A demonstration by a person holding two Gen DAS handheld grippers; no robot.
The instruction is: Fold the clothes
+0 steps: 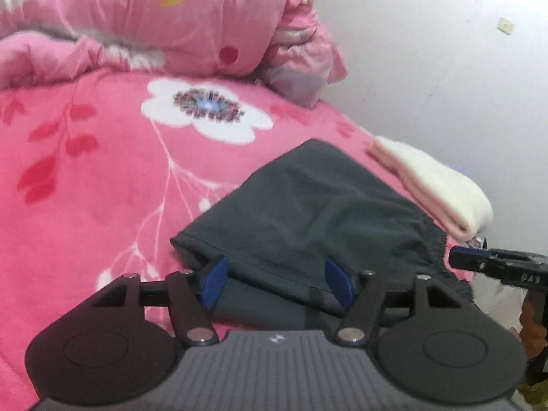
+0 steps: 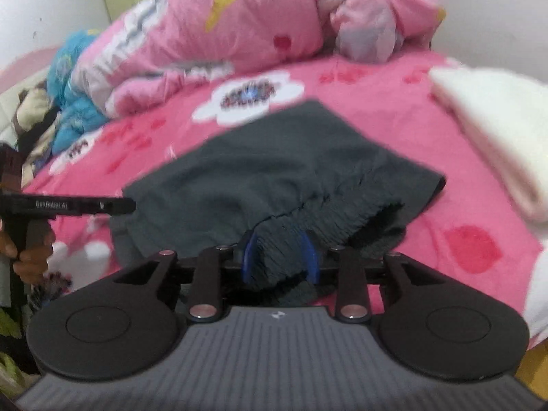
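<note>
Dark grey shorts (image 1: 308, 212) lie folded over on the pink flowered bed sheet (image 1: 102, 171). My left gripper (image 1: 277, 284) is open, its blue pads either side of the hem edge, cloth lying between them. In the right wrist view the shorts (image 2: 260, 178) show their gathered waistband (image 2: 328, 212). My right gripper (image 2: 282, 257) has its blue pads partly closed around the bunched waistband; whether it pinches the cloth is unclear. The right gripper also shows in the left wrist view (image 1: 493, 263), and the left one in the right wrist view (image 2: 68, 205).
A folded cream and pink cloth (image 1: 435, 188) lies by the white wall (image 1: 445, 68). A bunched pink quilt (image 1: 171, 20) fills the far end of the bed. A blue fabric pile (image 2: 72, 92) sits at the far left.
</note>
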